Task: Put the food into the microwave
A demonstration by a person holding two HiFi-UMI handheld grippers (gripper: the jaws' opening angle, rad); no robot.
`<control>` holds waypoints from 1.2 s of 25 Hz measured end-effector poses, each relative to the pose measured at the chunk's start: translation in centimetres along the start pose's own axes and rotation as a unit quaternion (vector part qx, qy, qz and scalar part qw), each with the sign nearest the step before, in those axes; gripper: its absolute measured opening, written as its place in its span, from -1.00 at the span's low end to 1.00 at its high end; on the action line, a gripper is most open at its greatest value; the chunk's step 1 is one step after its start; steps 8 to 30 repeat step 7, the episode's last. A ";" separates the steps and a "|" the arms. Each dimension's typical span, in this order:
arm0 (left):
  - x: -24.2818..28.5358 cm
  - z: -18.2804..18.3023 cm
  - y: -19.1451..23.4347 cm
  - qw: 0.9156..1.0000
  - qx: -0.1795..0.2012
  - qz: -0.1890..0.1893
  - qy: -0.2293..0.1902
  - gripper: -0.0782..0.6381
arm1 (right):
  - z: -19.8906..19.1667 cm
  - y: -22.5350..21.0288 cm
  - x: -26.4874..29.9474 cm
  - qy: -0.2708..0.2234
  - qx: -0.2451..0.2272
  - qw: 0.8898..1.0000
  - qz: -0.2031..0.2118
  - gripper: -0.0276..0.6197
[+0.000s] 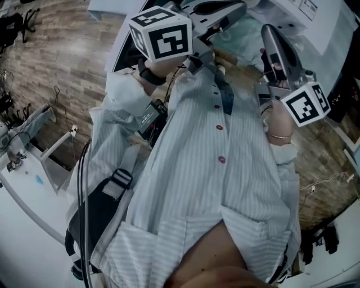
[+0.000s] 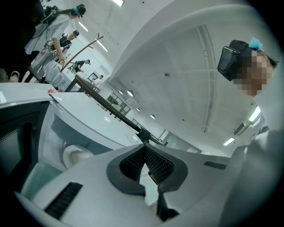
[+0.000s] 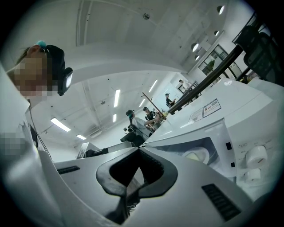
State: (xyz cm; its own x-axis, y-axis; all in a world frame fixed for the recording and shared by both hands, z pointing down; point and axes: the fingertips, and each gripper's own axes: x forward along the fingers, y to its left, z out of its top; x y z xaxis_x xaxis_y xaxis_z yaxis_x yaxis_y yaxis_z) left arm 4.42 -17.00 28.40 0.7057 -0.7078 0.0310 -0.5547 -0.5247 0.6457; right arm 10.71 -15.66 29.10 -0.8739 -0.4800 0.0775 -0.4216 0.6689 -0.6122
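The white microwave (image 3: 230, 133) stands right in front of me, with two round knobs (image 3: 256, 156) on its panel. A pale round dish (image 3: 197, 156) shows in its tinted window, and the same dish (image 2: 73, 155) appears at the left of the left gripper view. My left gripper (image 2: 144, 144) points level at the microwave (image 2: 66, 119), jaws shut with nothing between them. My right gripper (image 3: 140, 147) is likewise shut and empty. In the head view both are held close to the chest: left gripper (image 1: 222, 10) with its marker cube at top centre, right gripper (image 1: 271, 36) to its right.
The person's striped shirt (image 1: 214, 169) fills most of the head view. A white table (image 1: 22, 169) stands at the left on the wood floor (image 1: 56, 62), with cables lying about. Other people (image 3: 148, 116) work at benches far behind.
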 end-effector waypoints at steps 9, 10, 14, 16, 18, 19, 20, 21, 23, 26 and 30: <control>-0.5 0.4 -1.3 1.000 0.010 -0.018 0.011 -0.76 | 0.1 0.8 -1.0 -0.014 -0.004 1.000 -0.004 -0.82; -0.5 0.4 -1.3 1.000 0.010 -0.018 0.011 -0.76 | 0.1 0.8 -1.0 -0.014 -0.004 1.000 -0.004 -0.82; -0.5 0.4 -1.3 1.000 0.010 -0.018 0.011 -0.76 | 0.1 0.8 -1.0 -0.014 -0.004 1.000 -0.004 -0.82; -0.5 0.4 -1.3 1.000 0.010 -0.018 0.011 -0.76 | 0.1 0.8 -1.0 -0.014 -0.004 1.000 -0.004 -0.82; -0.5 0.4 -1.3 1.000 0.010 -0.018 0.011 -0.76 | 0.1 0.8 -1.0 -0.014 -0.004 1.000 -0.004 -0.82; -0.5 0.4 -1.3 1.000 0.010 -0.018 0.011 -0.76 | 0.1 0.8 -1.0 -0.014 -0.004 1.000 -0.004 -0.82; -0.5 0.4 -1.3 1.000 0.010 -0.018 0.011 -0.76 | 0.1 0.8 -1.0 -0.014 -0.004 1.000 -0.004 -0.82; -0.5 0.4 -1.3 1.000 0.010 -0.018 0.011 -0.76 | 0.1 0.8 -1.0 -0.014 -0.004 1.000 -0.004 -0.82; -0.5 0.4 -1.3 1.000 0.010 -0.018 0.011 -0.76 | 0.1 0.8 -1.0 -0.014 -0.004 1.000 -0.004 -0.82; -0.5 0.4 -1.3 1.000 0.010 -0.018 0.011 -0.76 | 0.1 0.8 -1.0 -0.014 -0.004 1.000 -0.004 -0.82; -0.5 0.4 -1.3 1.000 0.010 -0.018 0.011 -0.76 | 0.1 0.8 -1.0 -0.014 -0.004 1.000 -0.004 -0.82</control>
